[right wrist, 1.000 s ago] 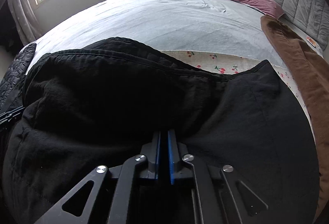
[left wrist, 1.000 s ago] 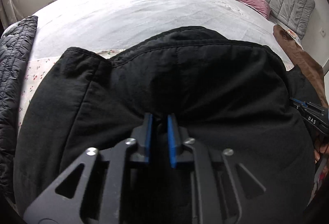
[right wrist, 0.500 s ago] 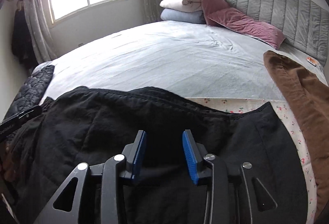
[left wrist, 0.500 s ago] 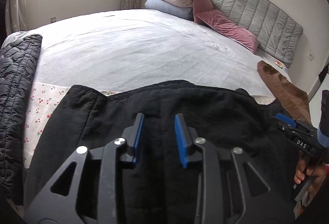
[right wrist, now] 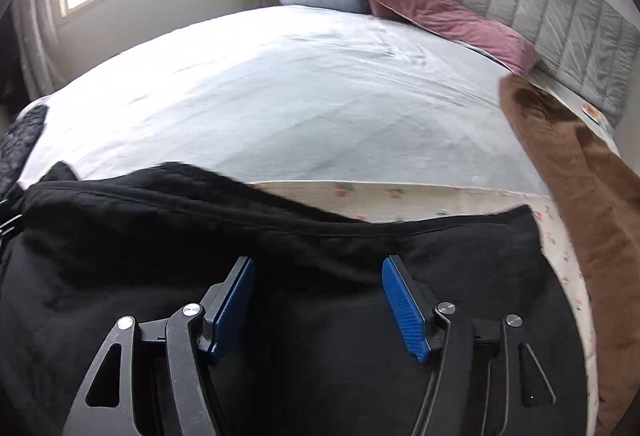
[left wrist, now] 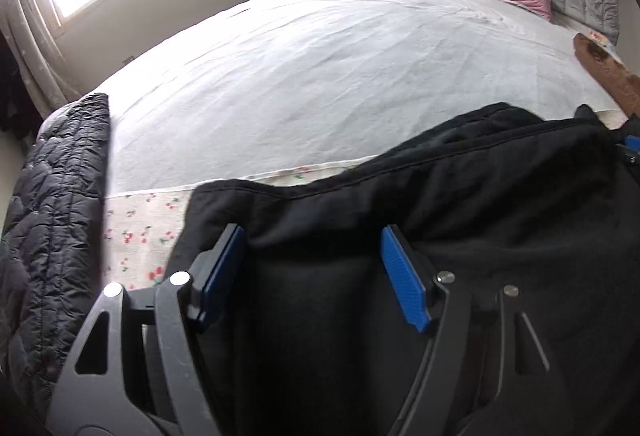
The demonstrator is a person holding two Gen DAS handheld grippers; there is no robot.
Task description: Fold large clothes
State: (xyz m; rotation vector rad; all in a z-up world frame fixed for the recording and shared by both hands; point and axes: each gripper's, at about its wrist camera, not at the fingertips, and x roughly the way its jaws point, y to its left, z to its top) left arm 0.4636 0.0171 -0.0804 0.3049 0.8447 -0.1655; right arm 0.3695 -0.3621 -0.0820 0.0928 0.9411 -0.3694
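1. Left claw [left wrist: 312,268] now spread wide, where a second ago it pinched the coat [left wrist: 460,236]. Nothing between the pads.
2. Right claw [right wrist: 316,296] likewise sprung apart, empty.
3. Coat dropped and lying doubled over at the near edge of the bed [left wrist: 320,75], partly over the cherry-print sheet [left wrist: 144,224].
4. Looks like one fold placed and released; next fold needs a fresh grip.
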